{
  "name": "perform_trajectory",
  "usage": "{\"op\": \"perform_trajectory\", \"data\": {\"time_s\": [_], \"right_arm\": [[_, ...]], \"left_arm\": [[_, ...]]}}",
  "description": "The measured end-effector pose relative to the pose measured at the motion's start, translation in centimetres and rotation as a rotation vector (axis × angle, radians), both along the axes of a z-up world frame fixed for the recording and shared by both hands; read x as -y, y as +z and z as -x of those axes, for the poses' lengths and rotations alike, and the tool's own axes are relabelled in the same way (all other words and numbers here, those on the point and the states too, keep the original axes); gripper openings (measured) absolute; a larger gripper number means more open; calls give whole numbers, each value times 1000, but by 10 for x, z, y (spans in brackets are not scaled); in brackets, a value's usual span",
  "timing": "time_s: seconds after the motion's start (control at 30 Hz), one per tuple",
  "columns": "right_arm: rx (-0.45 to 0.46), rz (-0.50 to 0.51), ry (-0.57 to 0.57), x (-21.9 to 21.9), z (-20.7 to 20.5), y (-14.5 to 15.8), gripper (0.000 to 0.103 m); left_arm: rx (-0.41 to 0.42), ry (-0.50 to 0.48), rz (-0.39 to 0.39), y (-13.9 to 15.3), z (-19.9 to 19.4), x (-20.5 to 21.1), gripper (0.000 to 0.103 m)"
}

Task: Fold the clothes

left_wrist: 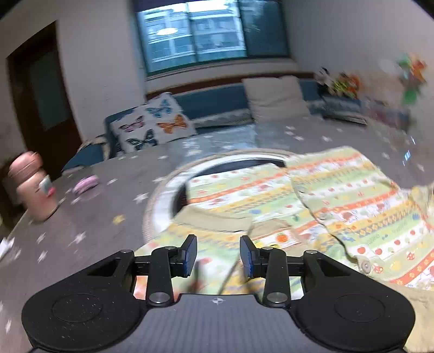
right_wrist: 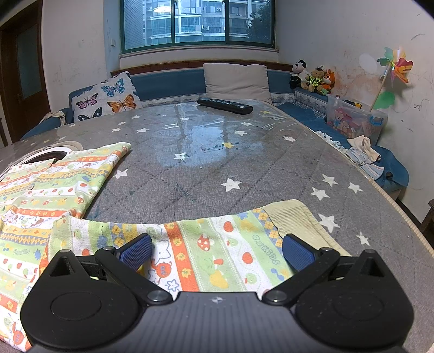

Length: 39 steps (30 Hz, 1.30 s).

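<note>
A child's patterned garment, striped in green, orange and yellow with small fruit and mushroom prints, lies spread on the grey star-printed counter along its near edge and toward its left side. One sleeve stretches flat along the near edge, ending in a ribbed beige cuff.

The right gripper sits low over this sleeve with its jaws spread wide, one blue pad on either side of the cloth; the pads hold nothing, and whether they touch the fabric cannot be told.

The left wrist view is blurred. The left gripper is over the body of the garment, its jaws partly open with a clear gap between the blue pads and nothing pinched between them. A folded part of the garment lies over a round, white-rimmed dark opening in the counter.

Toward the left edge of the counter stand a pink bottle and, near it, a small pink round thing. At the far edge a black remote control lies flat. Behind the counter a blue bench carries a butterfly cushion and a plain beige cushion; soft toys sit at the right corner under a window.
</note>
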State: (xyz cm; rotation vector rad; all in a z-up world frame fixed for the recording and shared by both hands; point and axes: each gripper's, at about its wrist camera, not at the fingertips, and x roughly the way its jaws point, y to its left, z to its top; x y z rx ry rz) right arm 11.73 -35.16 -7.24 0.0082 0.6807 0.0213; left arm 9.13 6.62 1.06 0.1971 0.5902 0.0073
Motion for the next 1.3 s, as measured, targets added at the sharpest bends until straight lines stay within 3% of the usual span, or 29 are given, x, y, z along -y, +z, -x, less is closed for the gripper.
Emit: {"op": "perform_trajectory", "data": {"time_s": [0.1, 0.3, 0.33, 0.37, 0.47, 0.53, 0.9, 1.3], "right_arm": [[1, -2, 0, 0, 0, 0, 103], [2, -4, 0, 0, 0, 0, 103], [2, -4, 0, 0, 0, 0, 103], [2, -4, 0, 0, 0, 0, 103], [2, -4, 1, 0, 0, 0, 103], [2, -4, 1, 0, 0, 0, 103], [2, -3, 0, 0, 0, 0, 103], [-2, 6, 3, -1, 0, 1, 103]], "left_arm": [[-23, -33, -52, -11, -19, 13, 38], [-66, -41, -69, -25, -39, 14, 37], [-67, -40, -64, -25, -39, 13, 34], [-69, -40, -60, -25, -40, 11, 22], [-68, -30, -63, -26, -41, 9, 5], [-49, -10, -56, -24, -37, 4, 3], [128, 273, 109, 28, 17, -80, 1], [147, 581, 164, 18, 80, -151, 1]]}}
